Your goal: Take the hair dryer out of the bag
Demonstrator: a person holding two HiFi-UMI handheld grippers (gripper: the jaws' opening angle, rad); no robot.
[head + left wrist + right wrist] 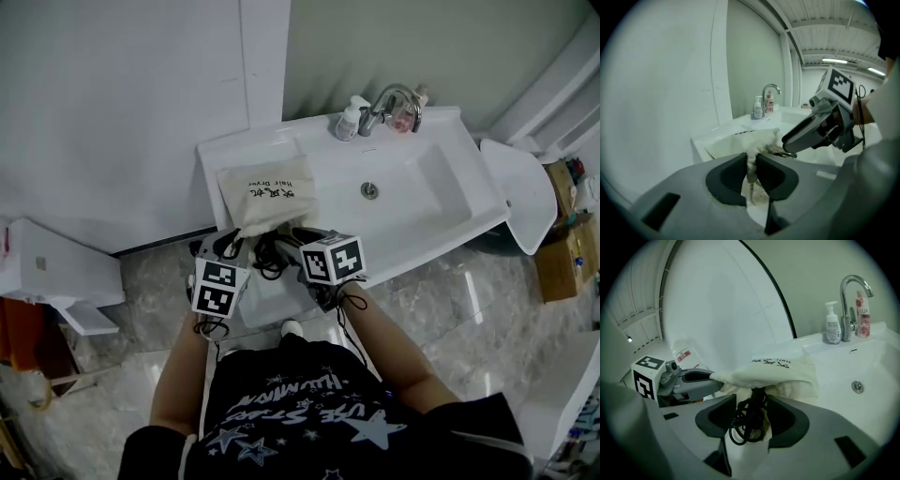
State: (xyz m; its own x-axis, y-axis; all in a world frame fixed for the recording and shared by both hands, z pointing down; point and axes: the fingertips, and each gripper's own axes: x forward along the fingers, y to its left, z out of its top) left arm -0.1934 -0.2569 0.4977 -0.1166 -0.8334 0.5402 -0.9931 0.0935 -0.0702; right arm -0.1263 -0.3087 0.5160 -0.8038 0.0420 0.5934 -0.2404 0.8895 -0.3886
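A cream cloth bag (267,192) with black print lies on the white counter left of the basin. My left gripper (230,246) is at the bag's near left corner. In the left gripper view its jaws (751,171) are shut on a bunched fold of the bag (752,140). My right gripper (300,242) is at the bag's mouth. In the right gripper view it (750,416) stands open, with a coiled black cord (747,420) hanging out of the bag (773,373) between its jaws. The hair dryer's body is hidden inside the bag.
The sink basin (412,187) takes up the counter's right half, with a faucet (389,98), a white pump bottle (349,120) and a pink bottle (405,117) at its back. A white cabinet (47,272) stands at the left and cardboard boxes (562,253) at the right.
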